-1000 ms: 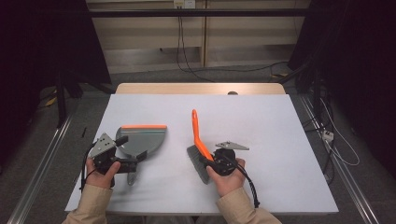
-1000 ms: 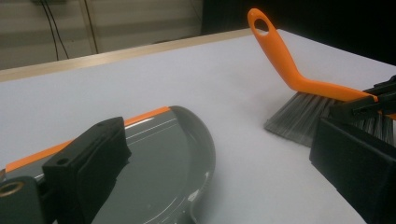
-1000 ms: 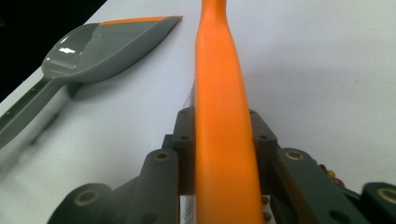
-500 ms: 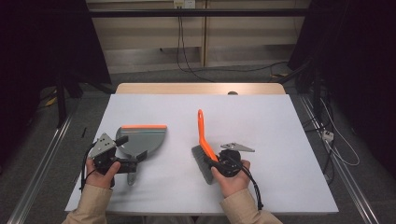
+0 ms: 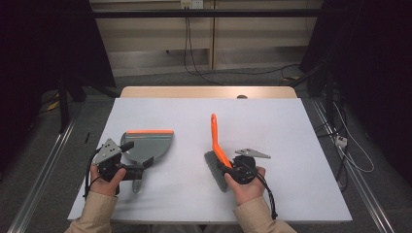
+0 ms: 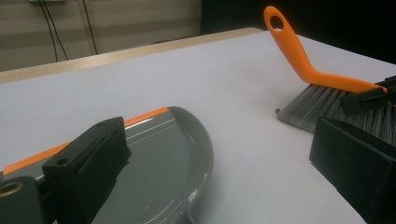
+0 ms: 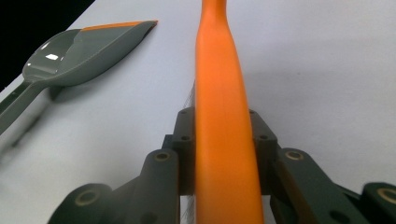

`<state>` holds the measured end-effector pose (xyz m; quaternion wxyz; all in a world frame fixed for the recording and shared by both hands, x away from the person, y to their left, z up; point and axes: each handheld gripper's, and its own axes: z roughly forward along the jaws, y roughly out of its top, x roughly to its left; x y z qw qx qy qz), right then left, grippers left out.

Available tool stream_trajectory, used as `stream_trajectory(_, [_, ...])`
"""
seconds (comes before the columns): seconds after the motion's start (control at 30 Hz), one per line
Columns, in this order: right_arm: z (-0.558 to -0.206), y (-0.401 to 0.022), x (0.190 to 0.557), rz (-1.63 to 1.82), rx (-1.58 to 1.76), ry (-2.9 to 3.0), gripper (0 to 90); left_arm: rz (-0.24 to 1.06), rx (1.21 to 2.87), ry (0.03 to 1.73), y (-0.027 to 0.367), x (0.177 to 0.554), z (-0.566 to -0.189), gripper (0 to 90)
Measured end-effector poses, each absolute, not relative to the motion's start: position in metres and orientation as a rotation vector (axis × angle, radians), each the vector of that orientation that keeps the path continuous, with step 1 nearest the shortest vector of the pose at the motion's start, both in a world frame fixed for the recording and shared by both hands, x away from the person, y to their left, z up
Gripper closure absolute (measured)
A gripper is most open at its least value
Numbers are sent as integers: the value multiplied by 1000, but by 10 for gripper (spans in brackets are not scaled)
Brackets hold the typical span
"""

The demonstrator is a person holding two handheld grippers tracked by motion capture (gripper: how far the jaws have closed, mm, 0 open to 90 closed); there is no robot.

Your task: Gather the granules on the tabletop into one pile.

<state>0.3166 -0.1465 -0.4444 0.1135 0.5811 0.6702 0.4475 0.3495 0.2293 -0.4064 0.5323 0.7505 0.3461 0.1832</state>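
Jaws of right gripper [image 5: 227,170] clamped on orange-handled brush [image 5: 214,137], left gripper [image 5: 130,158] spread wide beside grey dustpan [image 5: 148,144] on table [image 5: 291,126].

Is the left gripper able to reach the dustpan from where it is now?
Probably yes. The left gripper hangs open right over the near side of the dustpan, with nothing between them. The brush, held in the right gripper, lies well off to the side.

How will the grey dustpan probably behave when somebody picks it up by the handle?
The dustpan looks like moulded plastic, so probably stiff and light. Its glossy surface may be slippery between the pads. The wide scoop sits ahead of the narrow handle, so it might dip forward.
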Motion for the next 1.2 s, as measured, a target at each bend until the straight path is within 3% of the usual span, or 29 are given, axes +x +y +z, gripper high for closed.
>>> stream_trajectory(0.67, [-427, -147, 330, 1433, 1669, 1964, 717, 435, 1795, 817, 228, 351, -407, 41])
stream_trajectory(1.2, [-414, -135, 402, 1275, 1369, 2119, 717, 436, 1786, 836, 231, 354, -408, 41])
